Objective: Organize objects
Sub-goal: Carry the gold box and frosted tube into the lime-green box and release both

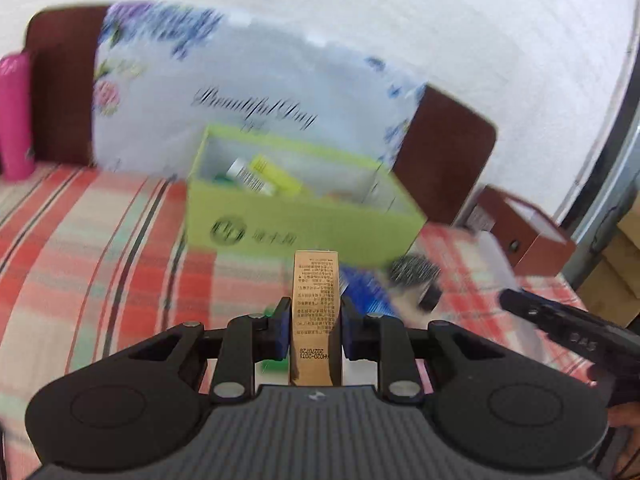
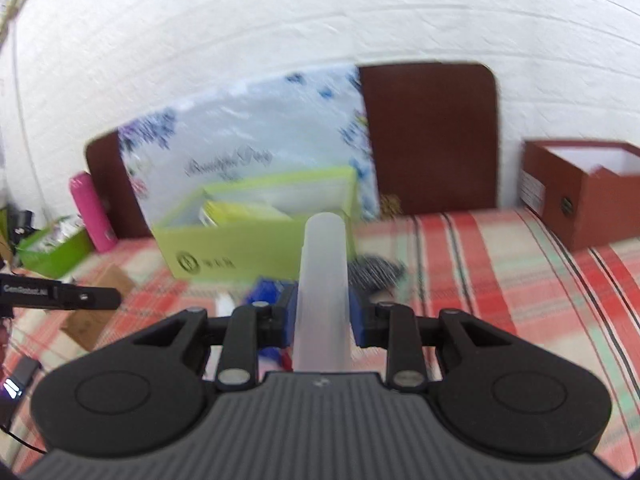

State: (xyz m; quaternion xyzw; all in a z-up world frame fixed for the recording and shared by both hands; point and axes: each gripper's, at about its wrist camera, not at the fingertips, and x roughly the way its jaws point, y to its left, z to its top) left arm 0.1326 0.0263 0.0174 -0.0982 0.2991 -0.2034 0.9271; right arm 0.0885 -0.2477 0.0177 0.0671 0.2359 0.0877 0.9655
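Over a bed (image 1: 100,232) with a red, pink and green checked cloth, holding two small things up off the cloth. Squeezing a thin gold paper box (image 1: 316,312) with tiny black print tight between the blue pads of the left gripper (image 1: 315,312), box pointing away towards an open lime-green cardboard box (image 1: 304,224). Pinching a milky white plastic tube (image 2: 323,276) between the blue pads of the right gripper (image 2: 323,312), tube also pointing at that lime-green cardboard box (image 2: 240,252). Sitting inside the green box: a yellow packet (image 1: 276,174) and a few more small things, too blurry to name. Leaning behind the green box: a big white pillow (image 1: 248,80) with blue and purple flowers and curly black writing, against a dark brown headboard (image 1: 444,152). Standing at the far left: a tall bright pink bottle (image 1: 15,116). Resting at the far right: an open dark red cardboard box (image 2: 588,196) with white insides. Lying on the cloth just in front of the green box: a blue packet (image 1: 368,292) and a dark striped thing (image 1: 412,272), both blurry.
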